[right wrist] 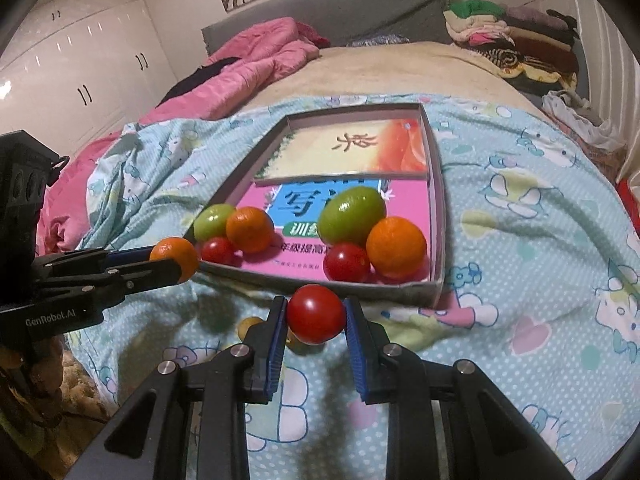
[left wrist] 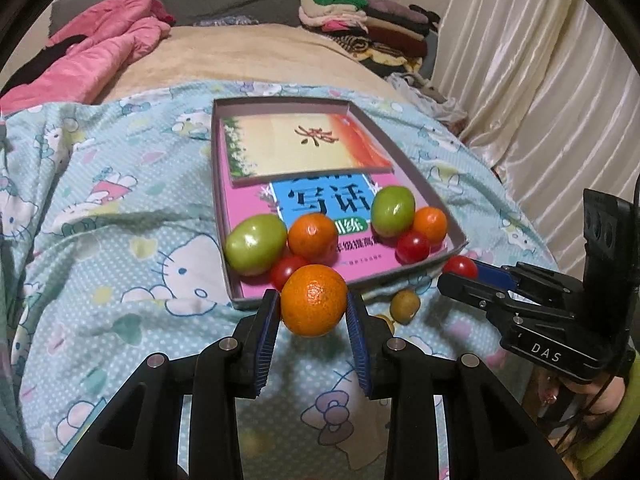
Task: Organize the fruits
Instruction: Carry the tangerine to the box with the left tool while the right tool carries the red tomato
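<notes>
On the bed point(left wrist: 240, 56), six fruits fill your box point(left wrist: 424, 184); your left hand-held gripper point(left wrist: 313, 306) clamps an orange point(left wrist: 313, 300), the right hand-held gripper point(right wrist: 316, 316) a tomato point(right wrist: 316, 314); small brownish fruits point(left wrist: 405, 306) remain outside.

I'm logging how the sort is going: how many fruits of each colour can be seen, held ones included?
Orange: 3, one in the left claw
Red: 3, one in the right claw
Green: 2, e.g.
Yellowish-brown on the blanket: 2, e.g.
Total: 10
</notes>
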A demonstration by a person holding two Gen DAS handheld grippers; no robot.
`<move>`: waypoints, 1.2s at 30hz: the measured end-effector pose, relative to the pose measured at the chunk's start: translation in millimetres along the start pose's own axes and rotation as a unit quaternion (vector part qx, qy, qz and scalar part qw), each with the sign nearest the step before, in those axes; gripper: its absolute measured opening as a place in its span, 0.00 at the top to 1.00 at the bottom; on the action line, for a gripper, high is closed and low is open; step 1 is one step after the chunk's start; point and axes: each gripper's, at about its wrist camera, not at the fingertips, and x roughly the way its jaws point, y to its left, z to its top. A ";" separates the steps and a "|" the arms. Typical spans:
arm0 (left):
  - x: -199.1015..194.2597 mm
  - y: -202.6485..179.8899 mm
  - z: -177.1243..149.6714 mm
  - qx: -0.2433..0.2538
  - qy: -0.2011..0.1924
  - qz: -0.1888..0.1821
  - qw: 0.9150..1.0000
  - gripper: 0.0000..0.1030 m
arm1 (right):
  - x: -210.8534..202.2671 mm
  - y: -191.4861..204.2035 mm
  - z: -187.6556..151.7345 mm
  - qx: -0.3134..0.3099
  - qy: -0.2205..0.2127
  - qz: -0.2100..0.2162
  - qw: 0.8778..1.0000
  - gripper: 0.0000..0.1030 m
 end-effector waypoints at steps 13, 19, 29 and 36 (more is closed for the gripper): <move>-19.1 -25.0 21.9 0.011 -0.040 -0.011 0.999 0.67 | -20.0 -7.0 14.9 0.003 -0.066 -0.014 0.998 0.72; -15.7 -37.7 29.5 0.020 -0.044 -0.015 0.999 0.67 | -31.1 -11.4 22.5 -0.003 -0.102 -0.030 0.994 0.72; 1.8 -48.7 36.0 0.020 -0.037 -0.016 0.999 0.67 | -44.2 -18.1 33.5 -0.014 -0.145 -0.047 0.988 0.72; 20.4 -53.5 31.5 0.031 -0.025 -0.011 0.999 0.67 | -44.4 -29.6 33.6 0.001 -0.147 -0.056 0.988 0.72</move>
